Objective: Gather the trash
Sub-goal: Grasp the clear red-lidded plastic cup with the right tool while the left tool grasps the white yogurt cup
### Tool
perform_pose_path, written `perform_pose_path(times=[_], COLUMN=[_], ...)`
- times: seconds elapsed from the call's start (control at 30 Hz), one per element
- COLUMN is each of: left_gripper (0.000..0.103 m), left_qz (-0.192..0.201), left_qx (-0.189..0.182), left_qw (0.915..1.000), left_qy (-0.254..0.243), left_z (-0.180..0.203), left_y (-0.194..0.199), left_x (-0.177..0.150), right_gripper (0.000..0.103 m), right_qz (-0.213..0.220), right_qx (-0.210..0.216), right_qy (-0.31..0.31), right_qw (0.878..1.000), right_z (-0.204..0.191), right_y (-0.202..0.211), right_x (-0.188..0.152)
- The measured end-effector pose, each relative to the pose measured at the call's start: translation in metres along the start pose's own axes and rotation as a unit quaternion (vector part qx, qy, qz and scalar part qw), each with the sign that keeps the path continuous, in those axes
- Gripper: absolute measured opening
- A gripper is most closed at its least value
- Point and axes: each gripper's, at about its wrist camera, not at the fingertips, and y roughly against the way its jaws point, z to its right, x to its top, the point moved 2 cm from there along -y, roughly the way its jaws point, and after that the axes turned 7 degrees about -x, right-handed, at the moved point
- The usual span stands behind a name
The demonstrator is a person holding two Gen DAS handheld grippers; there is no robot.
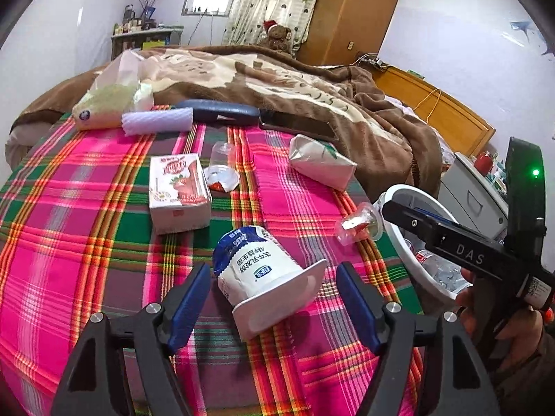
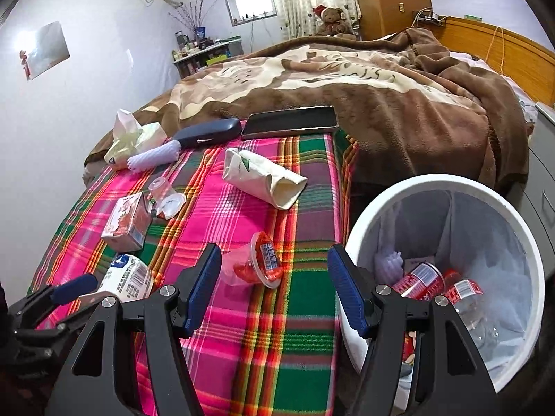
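- The left gripper [image 1: 272, 306] is held low over the plaid sheet [image 1: 86, 235] on the bed, pointing forward and slightly down; its jaws are wide apart, with the 2 blue pads either side of a tipped-over yogurt cup [image 1: 258, 270], neither pad touching it.
- The yogurt cup lies on its side, its wide white rim toward the camera and its blue-printed base away.
- The right gripper [image 2: 274, 294] hovers near the bed's edge, jaws also wide apart and holding nothing; in the left wrist view its black body and the person's hand [image 1: 499, 315] on the grip show at the right.
- Between the right gripper's pads, farther on, a clear jelly cup [image 2: 253, 263] with red contents lies on its side on the sheet.
- The white trash bin [image 2: 520, 242] stands just beside the bed, under the right pad; inside are red-labelled plastic bottles [image 2: 440, 284] and a piece of lilac foam net.
- Still on the sheet: a pink-and-white drink carton [image 1: 178, 194], an empty clear cup with a peeled lid [image 1: 222, 170], a crumpled paper bag [image 1: 319, 163], and a lilac foam sleeve [image 1: 158, 119].
- Toward the brown blanket [image 1: 277, 79] lie a tissue pack [image 1: 111, 104], a dark glasses case [image 1: 218, 112] and a phone [image 2: 289, 121].
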Motion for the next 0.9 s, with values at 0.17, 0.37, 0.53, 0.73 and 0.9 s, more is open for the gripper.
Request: perform_pose_path(times=[0.17,0.37,0.53,0.73,0.9], left_gripper=[0.074,0.074,0.074,0.074,0.074], left_qz=[-0.009,-0.017,-0.013,0.000,0.009], left_qx=[0.010,0.025,0.034,0.056,0.071], left_qw=[0.9999,0.9995,0.9992,0.9980,0.9968], left_qy=[0.002,0.006,0.018,0.028,0.034], left_z=[-0.006,-0.016,-0.032,-0.052,-0.067], left_y=[-0.013,-0.015,-0.005,0.012,0.024], left_x=[-0.003,-0.006,-0.009,-0.011,-0.009], right_gripper=[0.065,0.065,0.065,0.065,0.065], right_qz=[-0.008,-0.020,-0.033,-0.048,-0.061], right_qx=[0.000,0.003,-0.001,-0.005,-0.003], right_qy=[0.006,0.028,0.037,0.056,0.072], right_qw=[1.000,0.999,0.999,0.997,0.995], right_z=[-0.003,-0.010,-0.014,-0.021,-0.029], right_y=[-0.006,-0.012,-0.020,-0.028,-0.032], right_x=[0.001,0.001,0.000,-0.003,-0.007])
